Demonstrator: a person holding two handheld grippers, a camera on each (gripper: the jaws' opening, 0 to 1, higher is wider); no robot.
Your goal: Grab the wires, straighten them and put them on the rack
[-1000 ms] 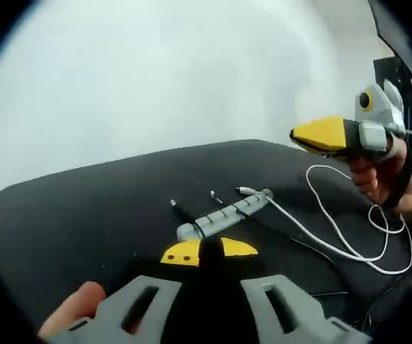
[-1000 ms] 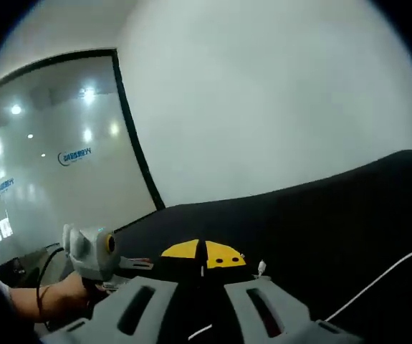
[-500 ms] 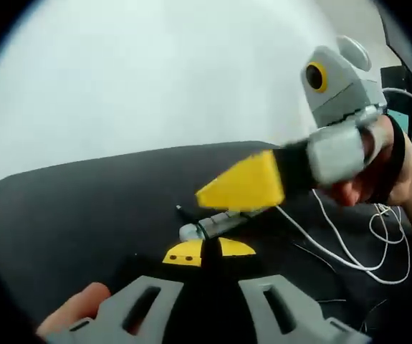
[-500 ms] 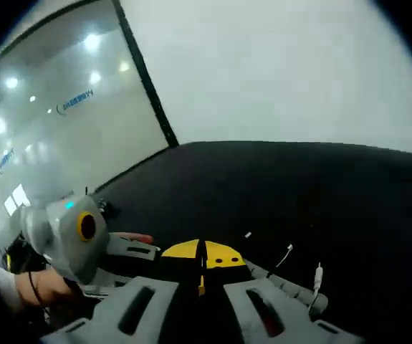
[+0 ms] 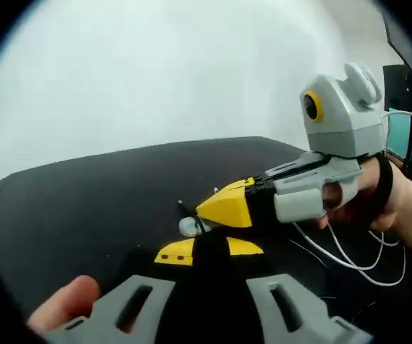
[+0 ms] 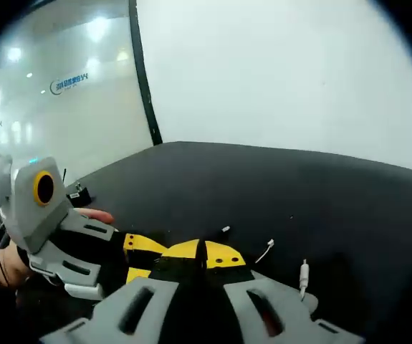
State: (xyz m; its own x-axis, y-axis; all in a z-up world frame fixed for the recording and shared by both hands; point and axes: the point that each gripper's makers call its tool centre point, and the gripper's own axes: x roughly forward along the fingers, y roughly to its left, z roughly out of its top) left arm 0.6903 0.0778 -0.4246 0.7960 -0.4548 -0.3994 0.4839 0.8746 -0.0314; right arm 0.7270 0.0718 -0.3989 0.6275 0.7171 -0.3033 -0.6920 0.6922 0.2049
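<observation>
In the left gripper view, the far and left parts of the black table [image 5: 84, 193] are seen bare, so open room is offered there. The way to the grey rack [image 5: 189, 227] from the right is taken up by the right gripper [image 5: 223, 208], held just over it. Loops of white wire [image 5: 356, 258] are spread on the table at the right. In the right gripper view, the left gripper [image 6: 137, 251] is found close at the left, and upright wire plugs [image 6: 304, 274] stand ahead to the right.
</observation>
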